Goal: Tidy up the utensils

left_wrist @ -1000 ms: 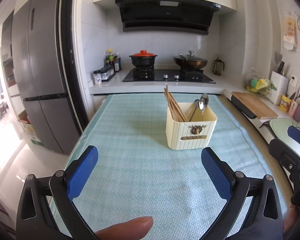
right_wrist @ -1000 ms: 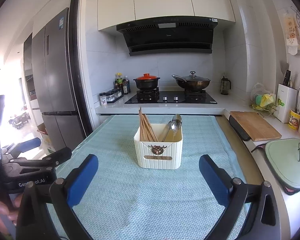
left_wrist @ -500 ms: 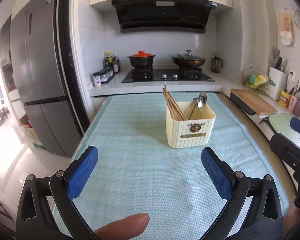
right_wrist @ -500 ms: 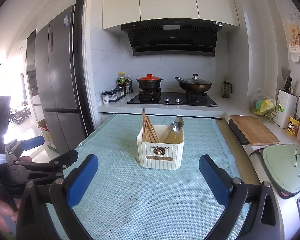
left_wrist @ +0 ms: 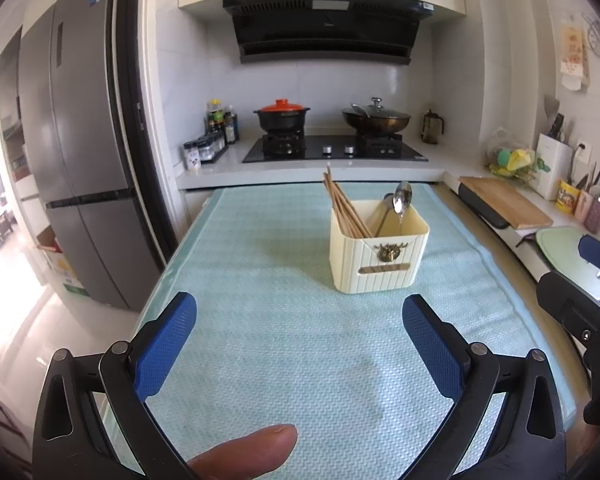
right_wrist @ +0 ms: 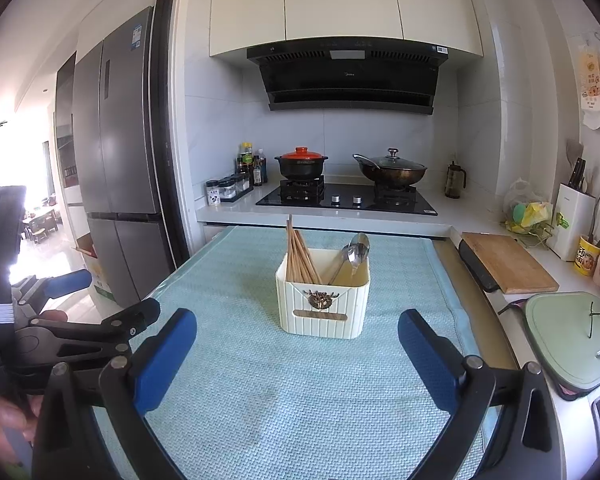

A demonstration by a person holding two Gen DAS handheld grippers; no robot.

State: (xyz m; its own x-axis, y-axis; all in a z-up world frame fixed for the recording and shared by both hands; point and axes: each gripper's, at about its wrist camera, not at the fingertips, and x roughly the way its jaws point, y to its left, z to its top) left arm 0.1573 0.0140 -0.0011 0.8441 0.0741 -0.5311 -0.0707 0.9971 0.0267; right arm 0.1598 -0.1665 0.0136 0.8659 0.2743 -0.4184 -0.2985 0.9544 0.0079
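A: Since both jaws gape empty, where do the utensils sit?

B: Ahead of your right hand-held gripper (right_wrist: pixel 296 354) and left hand-held gripper (left_wrist: pixel 300 344), chopsticks (right_wrist: pixel 298 258) and spoons (right_wrist: pixel 354 254) stand in the holder (right_wrist: pixel 324 304). You seem finished; check for strays.

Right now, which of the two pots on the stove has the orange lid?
The left pot, the black straight-sided one nearest the sauce bottles. The pan on the right burner is wide, brown, and has a glass lid.
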